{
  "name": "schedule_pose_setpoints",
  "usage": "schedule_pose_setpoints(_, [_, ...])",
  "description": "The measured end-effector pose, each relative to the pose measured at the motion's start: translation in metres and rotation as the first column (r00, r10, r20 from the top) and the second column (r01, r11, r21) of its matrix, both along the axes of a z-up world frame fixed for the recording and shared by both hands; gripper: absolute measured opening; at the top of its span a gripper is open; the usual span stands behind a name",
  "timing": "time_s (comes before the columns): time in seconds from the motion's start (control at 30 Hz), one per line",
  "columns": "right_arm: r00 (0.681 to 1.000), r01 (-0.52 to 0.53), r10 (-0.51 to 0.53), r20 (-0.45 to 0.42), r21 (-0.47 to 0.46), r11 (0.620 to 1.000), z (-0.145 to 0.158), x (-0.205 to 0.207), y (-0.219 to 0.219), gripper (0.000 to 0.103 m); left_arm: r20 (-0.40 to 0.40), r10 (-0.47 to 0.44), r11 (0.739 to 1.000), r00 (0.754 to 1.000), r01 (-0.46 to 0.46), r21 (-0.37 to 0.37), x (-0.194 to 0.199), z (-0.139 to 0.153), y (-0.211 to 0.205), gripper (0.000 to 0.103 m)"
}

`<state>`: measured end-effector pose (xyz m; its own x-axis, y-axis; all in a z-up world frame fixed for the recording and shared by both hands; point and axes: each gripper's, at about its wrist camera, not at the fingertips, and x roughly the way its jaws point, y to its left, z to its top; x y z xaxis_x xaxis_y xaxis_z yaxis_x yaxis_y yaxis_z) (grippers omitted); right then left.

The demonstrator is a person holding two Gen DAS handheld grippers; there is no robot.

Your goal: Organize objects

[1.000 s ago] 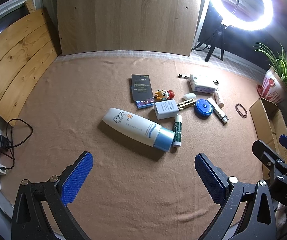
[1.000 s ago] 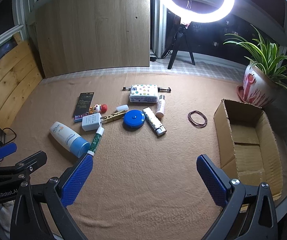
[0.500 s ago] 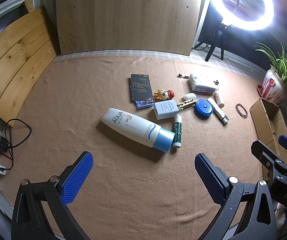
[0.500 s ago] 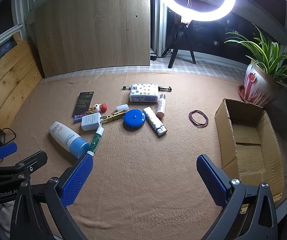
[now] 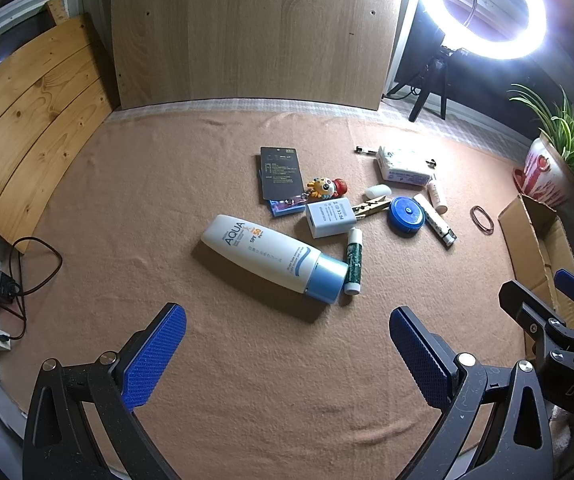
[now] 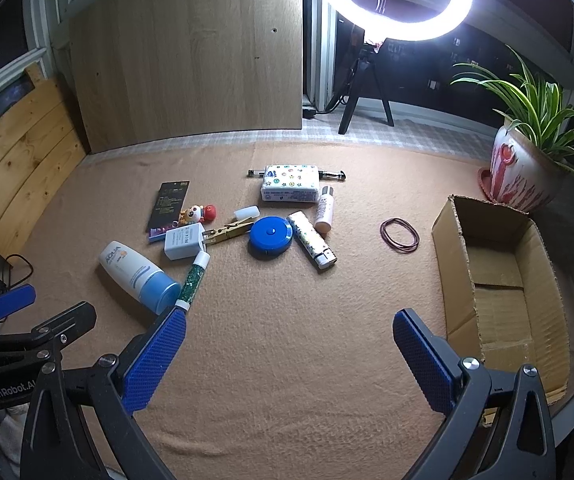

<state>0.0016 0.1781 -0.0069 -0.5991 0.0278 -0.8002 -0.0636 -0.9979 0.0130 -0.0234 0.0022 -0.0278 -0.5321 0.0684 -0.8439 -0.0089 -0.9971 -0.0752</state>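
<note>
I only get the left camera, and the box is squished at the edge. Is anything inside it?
Observer: No. The right view looks down into the box, and it is empty.
Operator: What's that white pack at the back? It's all glary for me.
Observer: The pack has coloured dots and stars on top.
Operator: Is my right gripper holding something?
Observer: No. The right gripper is open, with only cloth between its fingers.
</note>
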Motion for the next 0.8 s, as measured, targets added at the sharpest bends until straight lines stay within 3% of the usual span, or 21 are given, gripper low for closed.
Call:
schedule_pose_setpoints(0.53, [0.999,-0.004,0.005,0.036,-0.023,1.0,-0.014,-0.014,0.009,0.103,0.018,0.011,1.0,1.0,-0.011,-0.006,-0.013,-0.012,-0.006,0.103])
schedule_pose_setpoints(0.8, [0.994,-0.087,0.091,0.062,-0.07,0.994,-0.026,-0.034,0.002,0.102,0.056,0.042,0.999,0.998,-0.042,0.008,-0.029,-0.028,-0.02,0.101])
